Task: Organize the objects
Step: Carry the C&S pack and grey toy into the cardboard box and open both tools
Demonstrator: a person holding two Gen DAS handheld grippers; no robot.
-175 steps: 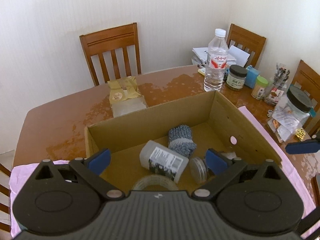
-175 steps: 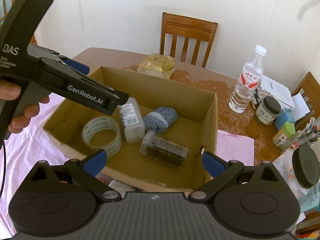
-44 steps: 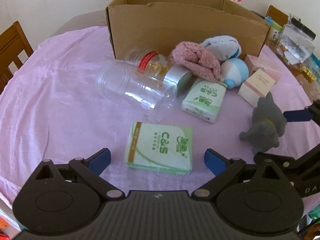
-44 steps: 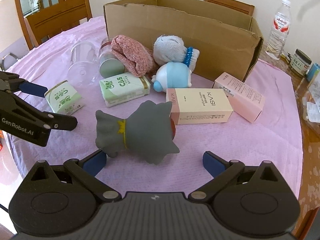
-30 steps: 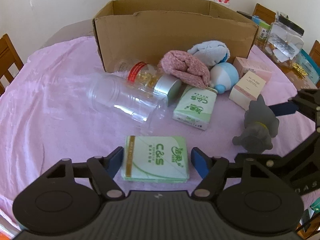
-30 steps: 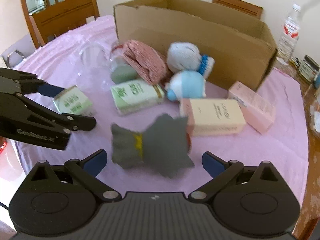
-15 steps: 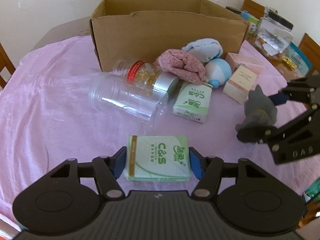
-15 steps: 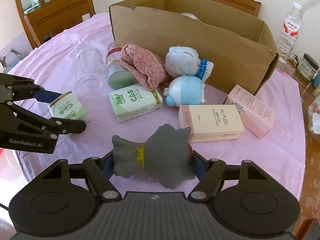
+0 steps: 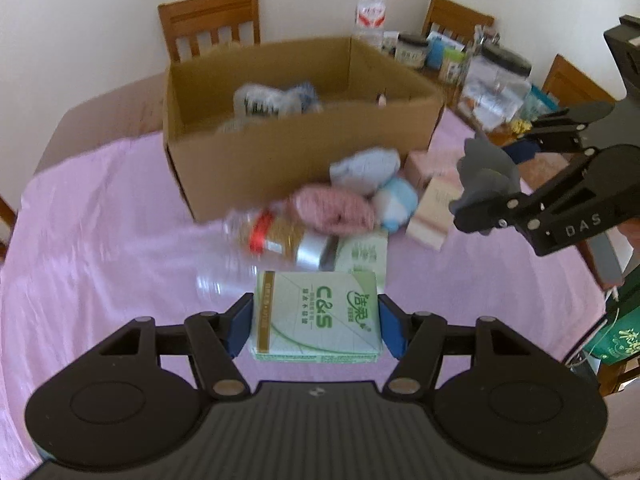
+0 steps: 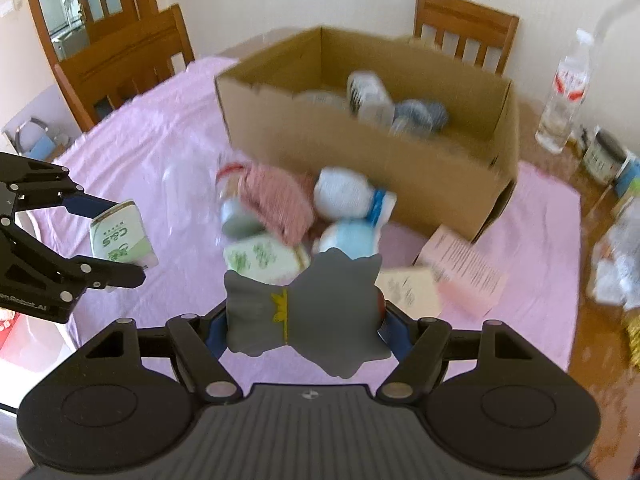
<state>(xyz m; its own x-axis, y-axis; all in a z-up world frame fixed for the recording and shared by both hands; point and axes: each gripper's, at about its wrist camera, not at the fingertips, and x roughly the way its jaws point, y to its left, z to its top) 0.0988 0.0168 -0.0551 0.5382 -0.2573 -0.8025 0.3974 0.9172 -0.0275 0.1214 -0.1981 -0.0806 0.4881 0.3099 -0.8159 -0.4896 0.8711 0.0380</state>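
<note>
My left gripper [image 9: 316,322] is shut on a green C&S tissue pack [image 9: 316,316] and holds it above the pink cloth. My right gripper [image 10: 302,326] is shut on a grey plush toy [image 10: 308,312], also lifted; it shows at the right of the left wrist view [image 9: 486,176]. The open cardboard box [image 9: 280,152] stands behind the pile and holds a white bottle [image 10: 366,96] and a blue-grey sock [image 10: 422,114]. In front of it lie a second tissue pack [image 10: 262,260], a pink sock [image 10: 276,200], a capsule jar [image 9: 280,236], a clear cup, blue-white toys [image 10: 348,216] and two pink boxes [image 10: 468,268].
A water bottle [image 10: 566,96], jars [image 9: 410,50] and clutter stand on the bare wood to the right of the pink cloth [image 9: 100,220]. Wooden chairs [image 9: 210,20] surround the table. The left gripper [image 10: 72,236] appears at the left edge of the right wrist view.
Both grippers closed on their objects and lifted them off the cloth, rising so the box interior now shows. The tissue pack and grey plush left the table.
</note>
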